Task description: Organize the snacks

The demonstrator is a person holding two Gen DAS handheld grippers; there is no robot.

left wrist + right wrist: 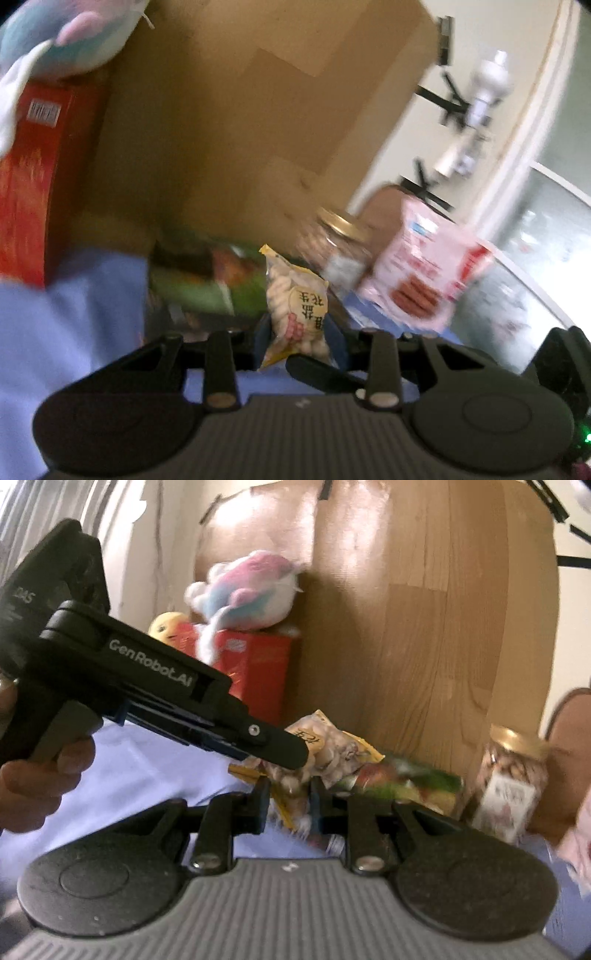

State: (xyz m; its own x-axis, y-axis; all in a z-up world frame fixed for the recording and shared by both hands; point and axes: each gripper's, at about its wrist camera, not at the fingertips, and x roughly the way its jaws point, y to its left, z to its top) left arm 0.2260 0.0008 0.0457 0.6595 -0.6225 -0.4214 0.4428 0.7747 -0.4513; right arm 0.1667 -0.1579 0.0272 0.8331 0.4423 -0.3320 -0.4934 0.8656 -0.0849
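Both grippers hold the same yellow bag of peanuts. In the left wrist view the peanut bag [295, 310] stands upright between the fingers of my left gripper [301, 343], which is shut on it. In the right wrist view my right gripper [288, 801] is shut on one end of the peanut bag [332, 749], and the left gripper [280, 747] comes in from the left and clamps the other part. A green snack pack [410, 781], a gold-lidded glass jar of nuts [511, 775] and a pink snack bag [424, 273] lie on the light-blue cloth [74, 332].
A tall cardboard box [240, 129] stands behind the snacks. A red box [258, 664] with a plush toy [243, 590] on top sits at the back left. A wooden panel [424, 609] rises behind. A person's hand [40, 768] holds the left gripper.
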